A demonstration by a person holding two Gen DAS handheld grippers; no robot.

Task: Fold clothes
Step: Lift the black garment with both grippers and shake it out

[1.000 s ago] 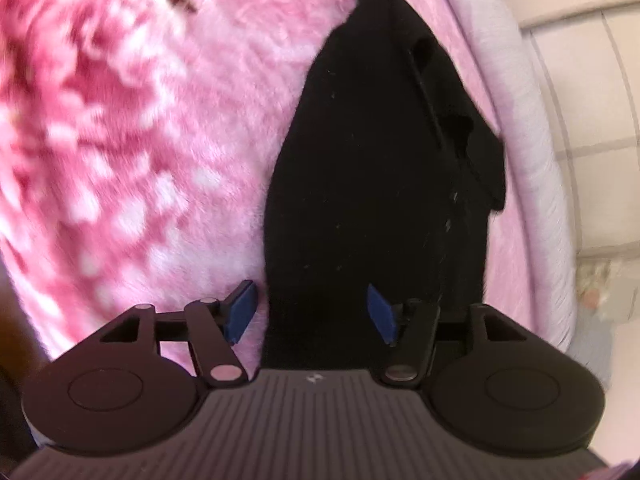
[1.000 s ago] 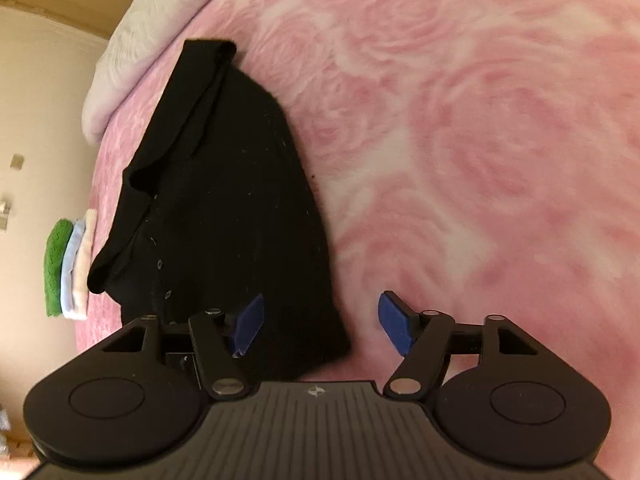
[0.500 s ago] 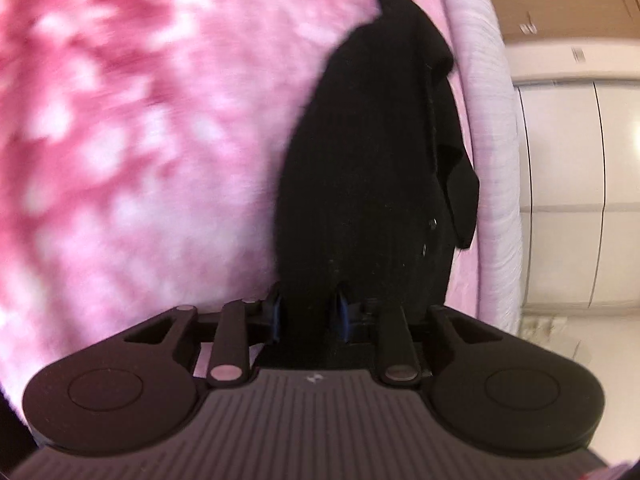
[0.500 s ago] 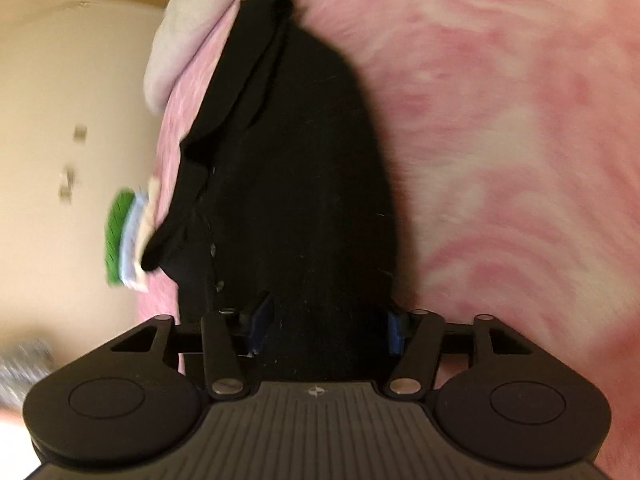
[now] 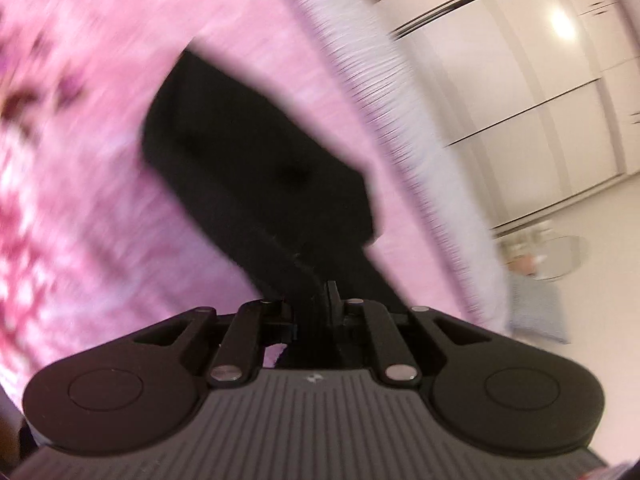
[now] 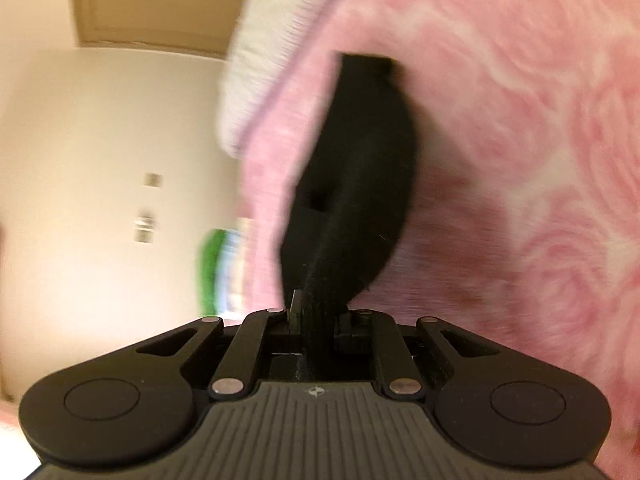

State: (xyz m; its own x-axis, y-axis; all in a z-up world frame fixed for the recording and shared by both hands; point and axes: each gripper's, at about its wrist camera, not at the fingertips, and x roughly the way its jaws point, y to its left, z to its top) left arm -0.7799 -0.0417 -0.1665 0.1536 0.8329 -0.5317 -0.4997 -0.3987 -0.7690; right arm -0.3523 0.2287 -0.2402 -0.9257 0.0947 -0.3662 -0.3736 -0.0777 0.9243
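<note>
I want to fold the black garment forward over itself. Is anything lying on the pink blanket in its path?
Nothing visible does. Both tongs, left and right, grip the black garment, and the pink blanket around it looks bare; the views are blurred.

Each tool (image 5: 320,300) (image 6: 316,316) is matte black: ribbed grey-black body, round side discs, silver pivot screws.

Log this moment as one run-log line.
step: lift near edge | left tongs: shut on black garment | right tongs: shut on black garment | surface: pink blanket
</note>
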